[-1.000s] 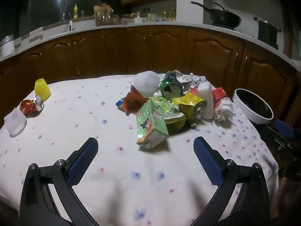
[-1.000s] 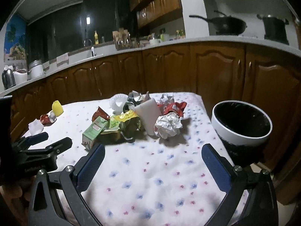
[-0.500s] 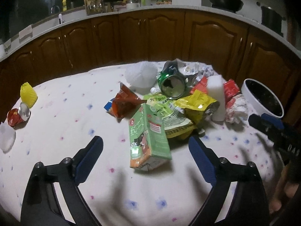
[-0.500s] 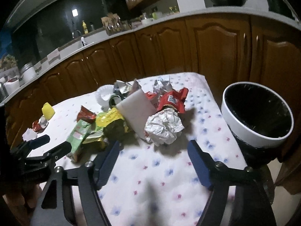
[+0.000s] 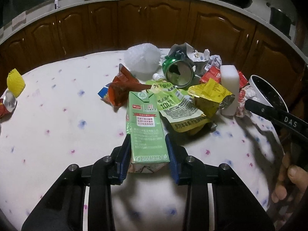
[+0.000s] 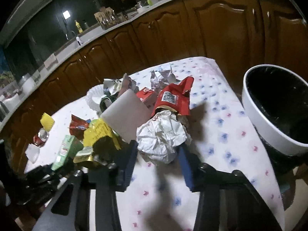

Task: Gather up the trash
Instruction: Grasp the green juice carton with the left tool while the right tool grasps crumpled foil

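Observation:
A pile of trash lies on the flowered tablecloth (image 5: 57, 119). My left gripper (image 5: 147, 150) is shut on a green drink carton (image 5: 146, 127) at the pile's near edge, its blue pads against both sides. My right gripper (image 6: 158, 154) has closed around a crumpled white paper ball (image 6: 161, 134), with its blue pads at both sides of it. The pile also holds a green can (image 5: 178, 73), a white foam block (image 5: 229, 88), a yellow wrapper (image 5: 209, 96) and a red wrapper (image 6: 173, 98). The white bin with a black liner (image 6: 273, 104) stands off the table's right edge.
A yellow foam net (image 5: 15, 80), a red crushed can (image 5: 6, 104) and a white cup (image 6: 32, 153) sit apart at the table's left side. Brown kitchen cabinets (image 5: 154, 23) run behind the table. The right gripper's arm (image 5: 277, 119) shows at the left view's right edge.
Both grippers moved forward to the pile and closed: the left onto the green carton, the right around the white paper ball.

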The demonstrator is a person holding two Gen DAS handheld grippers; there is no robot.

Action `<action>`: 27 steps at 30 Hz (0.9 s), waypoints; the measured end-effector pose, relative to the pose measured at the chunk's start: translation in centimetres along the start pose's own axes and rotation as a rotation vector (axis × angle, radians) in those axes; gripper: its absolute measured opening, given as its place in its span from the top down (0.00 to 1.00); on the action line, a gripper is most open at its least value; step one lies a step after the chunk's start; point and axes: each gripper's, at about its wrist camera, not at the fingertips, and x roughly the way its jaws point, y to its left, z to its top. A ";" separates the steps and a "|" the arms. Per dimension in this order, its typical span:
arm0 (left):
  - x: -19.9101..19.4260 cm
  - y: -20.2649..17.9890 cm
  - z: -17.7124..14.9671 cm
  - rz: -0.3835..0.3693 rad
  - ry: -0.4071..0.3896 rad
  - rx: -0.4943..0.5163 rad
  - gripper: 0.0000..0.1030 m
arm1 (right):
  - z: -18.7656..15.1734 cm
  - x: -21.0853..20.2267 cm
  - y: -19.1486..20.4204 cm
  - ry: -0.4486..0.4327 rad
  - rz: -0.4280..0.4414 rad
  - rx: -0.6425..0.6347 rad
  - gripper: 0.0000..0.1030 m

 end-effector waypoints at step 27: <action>-5.2 -6.1 1.4 -0.204 -0.104 0.061 0.68 | -5.1 -7.1 -0.6 0.086 0.164 -0.068 0.71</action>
